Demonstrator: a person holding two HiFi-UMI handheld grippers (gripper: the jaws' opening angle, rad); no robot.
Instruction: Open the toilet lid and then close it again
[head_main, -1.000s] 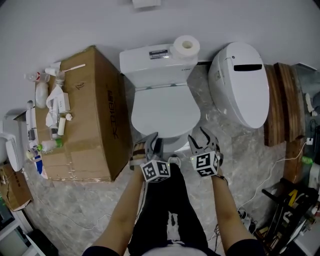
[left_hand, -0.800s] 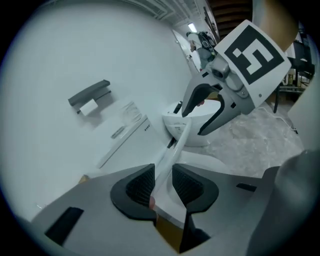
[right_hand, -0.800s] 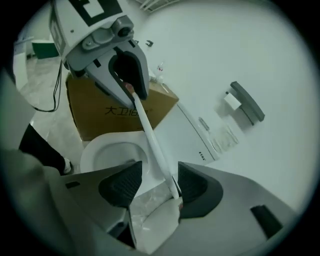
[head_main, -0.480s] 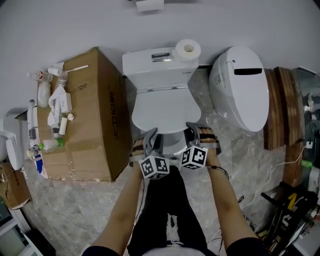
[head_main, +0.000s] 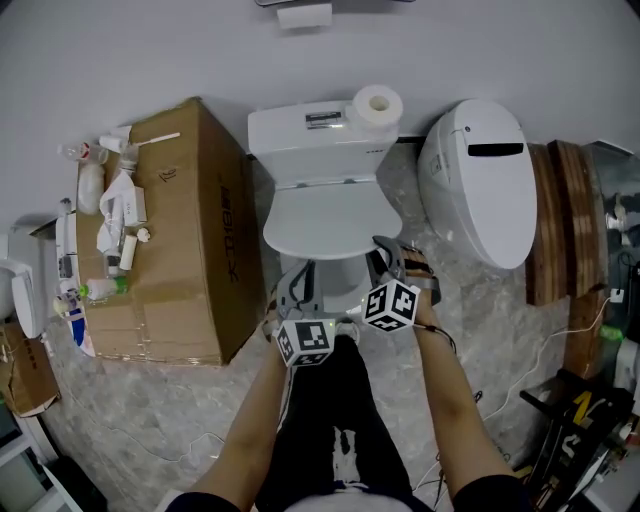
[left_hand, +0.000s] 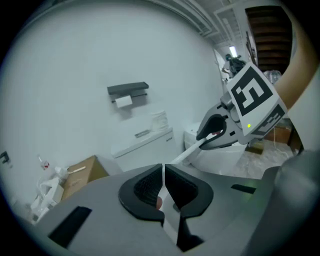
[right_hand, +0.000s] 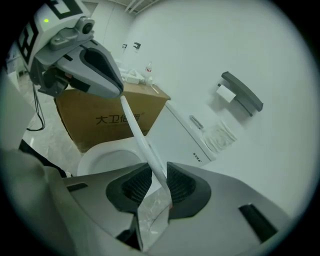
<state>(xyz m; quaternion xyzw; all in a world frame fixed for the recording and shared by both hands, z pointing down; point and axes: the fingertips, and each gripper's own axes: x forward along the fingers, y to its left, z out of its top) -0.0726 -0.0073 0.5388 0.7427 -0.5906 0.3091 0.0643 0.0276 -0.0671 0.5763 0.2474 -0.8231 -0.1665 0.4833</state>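
Note:
The white toilet lid (head_main: 328, 218) lies over the bowl, its front edge raised a little. My left gripper (head_main: 300, 286) is at the lid's front left. Its jaws have just been closing and are now shut on the thin lid edge (left_hand: 187, 152), which runs between the pads (left_hand: 163, 172). At the front right, my right gripper (head_main: 386, 263) closed within the last second and pinches the same edge (right_hand: 140, 136) between its pads (right_hand: 157, 182). The open bowl (right_hand: 102, 160) shows under the lifted lid.
The cistern (head_main: 315, 135) carries a toilet roll (head_main: 378, 103). A cardboard box (head_main: 170, 230) with toiletries on top stands left of the toilet. A second white toilet unit (head_main: 480, 185) and wooden pieces (head_main: 565, 220) stand to the right. The person's legs are below the grippers.
Both grippers came in from the front with their jaws open and closed on the lid's front edge, the right one first. The lid's front has risen slightly.

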